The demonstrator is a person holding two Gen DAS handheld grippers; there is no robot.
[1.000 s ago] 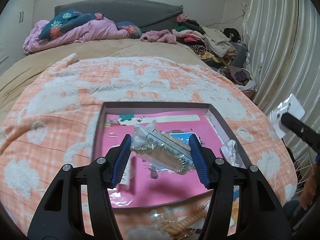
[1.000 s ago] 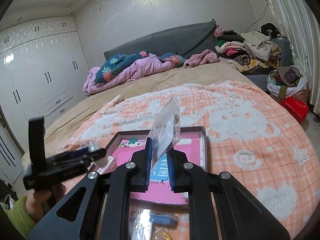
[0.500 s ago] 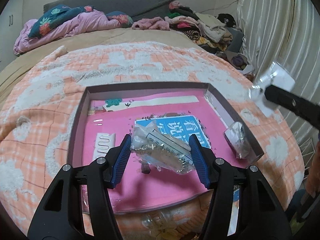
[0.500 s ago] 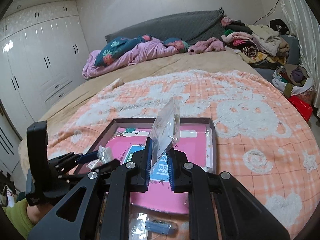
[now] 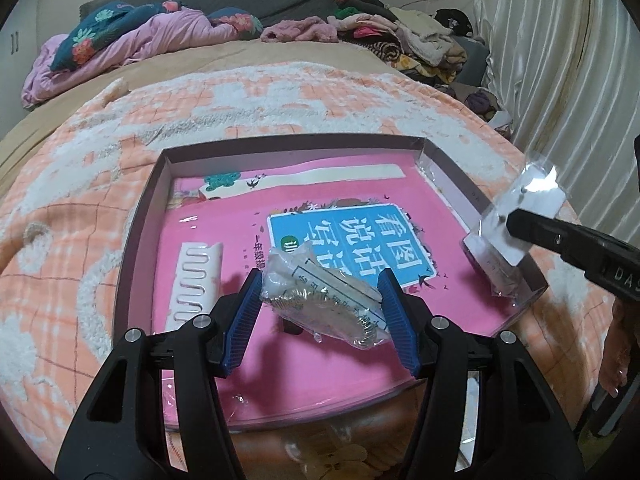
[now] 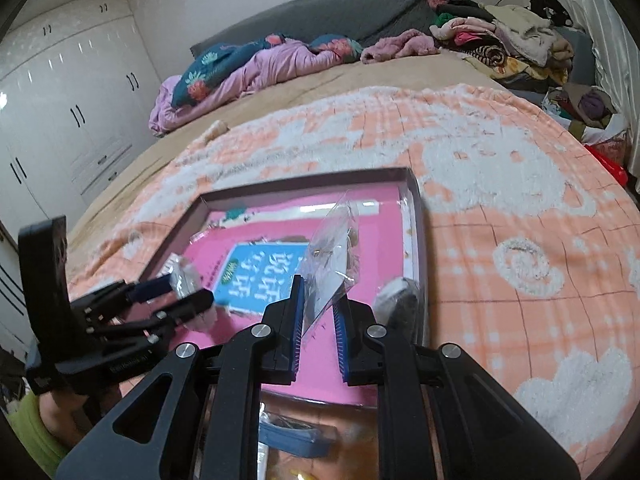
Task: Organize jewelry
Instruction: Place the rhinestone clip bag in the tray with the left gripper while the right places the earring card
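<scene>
1. The left gripper (image 5: 320, 312) pinches a crumpled clear plastic bag holding a gold-coloured chain piece (image 5: 324, 304) between its blue ribbed pads (image 5: 246, 320), which press on the bag's two ends.
2. That bag hangs just above the pink glossy booklet with a blue label (image 5: 348, 240) that lies inside the shallow dark-rimmed cardboard box lid (image 5: 136, 232).
3. To the left of the left gripper a white card with slotted loops (image 5: 196, 280) lies flat on the booklet.
4. The right gripper (image 6: 320, 320) is nearly pressed together on the lower corner of a flat clear plastic sleeve (image 6: 332, 256), which stands up tilted from between the pads; whatever small item sits inside is too blurred to name.
5. In the left wrist view that sleeve (image 5: 524, 216) shows over the box lid's right wall.
6. Another small clear packet with a dark item (image 6: 400, 300) rests against the inner right wall of the lid.
7. The lid sits on an orange-and-white plush checked blanket (image 6: 520, 216) spread over the bed.
8. Beyond it lie a purple-and-teal floral quilt (image 6: 248, 68) and a heap of mixed clothes (image 6: 500, 40).
</scene>
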